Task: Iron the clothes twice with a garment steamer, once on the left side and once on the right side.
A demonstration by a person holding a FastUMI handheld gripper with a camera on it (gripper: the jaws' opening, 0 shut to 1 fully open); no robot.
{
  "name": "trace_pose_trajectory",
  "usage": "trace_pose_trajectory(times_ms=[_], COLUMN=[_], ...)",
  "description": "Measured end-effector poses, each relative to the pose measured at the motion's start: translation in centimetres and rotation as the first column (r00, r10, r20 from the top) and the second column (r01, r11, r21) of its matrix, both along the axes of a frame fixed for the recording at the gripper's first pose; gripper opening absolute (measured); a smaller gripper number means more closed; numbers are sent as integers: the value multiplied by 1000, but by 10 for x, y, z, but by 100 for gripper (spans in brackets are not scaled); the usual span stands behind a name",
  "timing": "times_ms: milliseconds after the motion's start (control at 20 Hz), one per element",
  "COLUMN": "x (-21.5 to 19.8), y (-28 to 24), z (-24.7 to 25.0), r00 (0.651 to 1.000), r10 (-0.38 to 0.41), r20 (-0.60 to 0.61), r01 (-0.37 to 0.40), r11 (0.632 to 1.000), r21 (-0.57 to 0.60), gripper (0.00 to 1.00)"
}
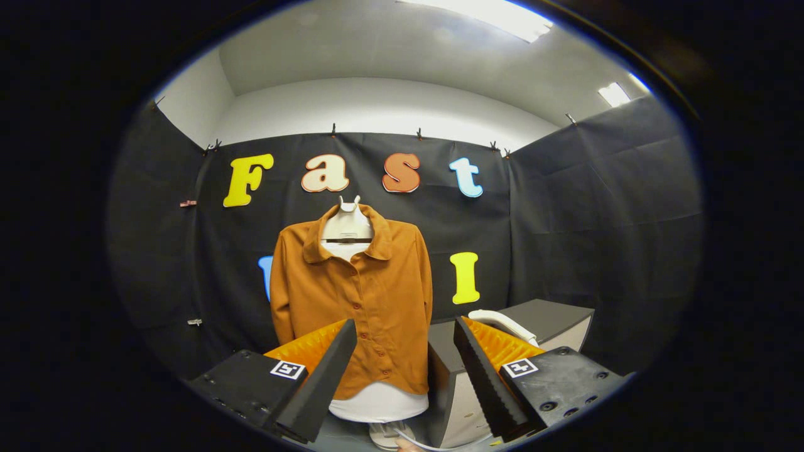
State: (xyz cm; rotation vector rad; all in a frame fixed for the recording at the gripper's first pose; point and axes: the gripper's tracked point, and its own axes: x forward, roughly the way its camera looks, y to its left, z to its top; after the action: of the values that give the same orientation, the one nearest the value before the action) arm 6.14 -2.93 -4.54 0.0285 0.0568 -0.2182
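Observation:
An orange button-up shirt (355, 295) hangs on a white mannequin torso (347, 229) straight ahead, beyond my fingers. The white garment steamer (502, 323) lies on a dark-topped box (540, 317) to the right of the shirt, partly hidden behind my right finger. My gripper (405, 329) stands open, nothing between its fingers, the shirt's lower front showing through the gap. A white cord (414, 439) runs along the bottom near the mannequin's base.
Black cloth walls close the booth at the back and on both sides. The dark-topped box with light sides stands right of the mannequin, close to my right finger (483, 370). A fingertip of a hand shows by the cord at the bottom.

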Motion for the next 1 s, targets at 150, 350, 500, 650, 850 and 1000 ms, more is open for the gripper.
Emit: trace_pose_trajectory(times_ms=[150,350,500,650,850,1000], x=[28,69,100,130,165,189], y=[-33,-91,-134,-178,-226,-256], z=[-5,-8,-14,-31,-60,-87], r00=[1000,999,999,998,991,982], r10=[-14,-36,-44,-50,-59,-59], r20=[5,3,-12,-49,-120,-180], r01=[14,36,43,48,58,63], r11=[1000,999,998,998,998,998], r21=[4,-26,-48,-40,-13,15], gripper=[98,98,98,98,98,98])
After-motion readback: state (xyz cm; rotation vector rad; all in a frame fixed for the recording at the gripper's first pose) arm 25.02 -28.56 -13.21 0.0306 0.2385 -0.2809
